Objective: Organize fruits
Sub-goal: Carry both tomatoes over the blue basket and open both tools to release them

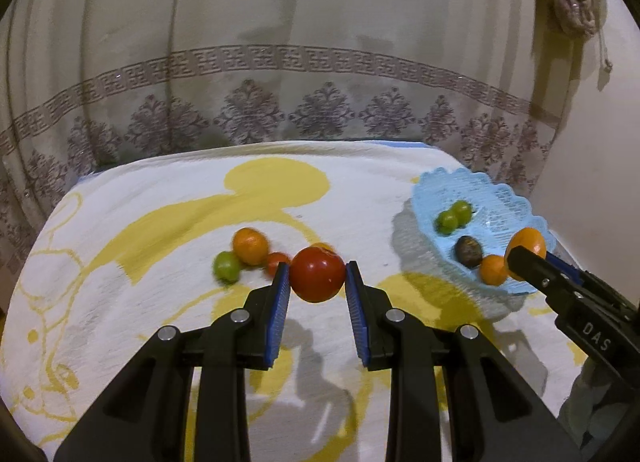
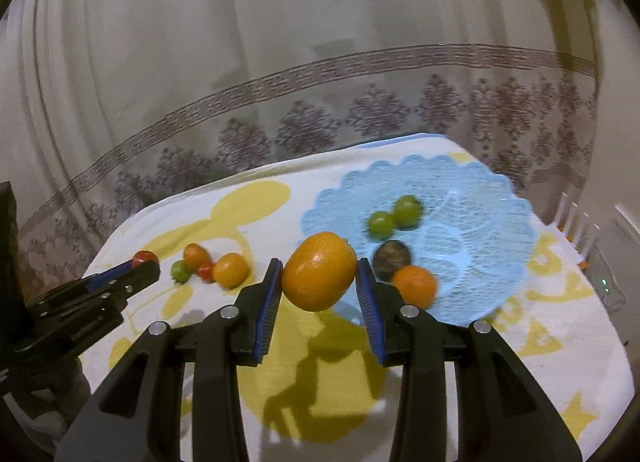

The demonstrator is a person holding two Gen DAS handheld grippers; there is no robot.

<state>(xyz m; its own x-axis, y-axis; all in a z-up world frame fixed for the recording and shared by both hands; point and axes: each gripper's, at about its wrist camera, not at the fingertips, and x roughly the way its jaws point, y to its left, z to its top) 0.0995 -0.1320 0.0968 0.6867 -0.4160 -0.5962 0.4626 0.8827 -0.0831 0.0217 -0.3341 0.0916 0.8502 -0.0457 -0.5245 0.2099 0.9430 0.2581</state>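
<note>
My left gripper (image 1: 318,276) is shut on a red tomato (image 1: 317,274), held above the cloth. My right gripper (image 2: 318,276) is shut on an orange (image 2: 319,270), held at the near rim of the light blue plastic basket (image 2: 472,262). In the basket lie two green fruits (image 2: 394,216), a dark brown fruit (image 2: 391,259) and a small orange (image 2: 415,286). Loose on the cloth lie an orange (image 1: 250,246), a green fruit (image 1: 227,267) and a small red tomato (image 1: 276,261). The left wrist view shows the right gripper (image 1: 528,258) with its orange (image 1: 527,243) by the basket (image 1: 500,202).
The table wears a white cloth with yellow shapes (image 1: 160,222). A patterned curtain (image 1: 280,62) hangs close behind its far edge. White rails (image 2: 576,222) and a wall stand at the right. The left gripper (image 2: 140,262) shows at the left of the right wrist view.
</note>
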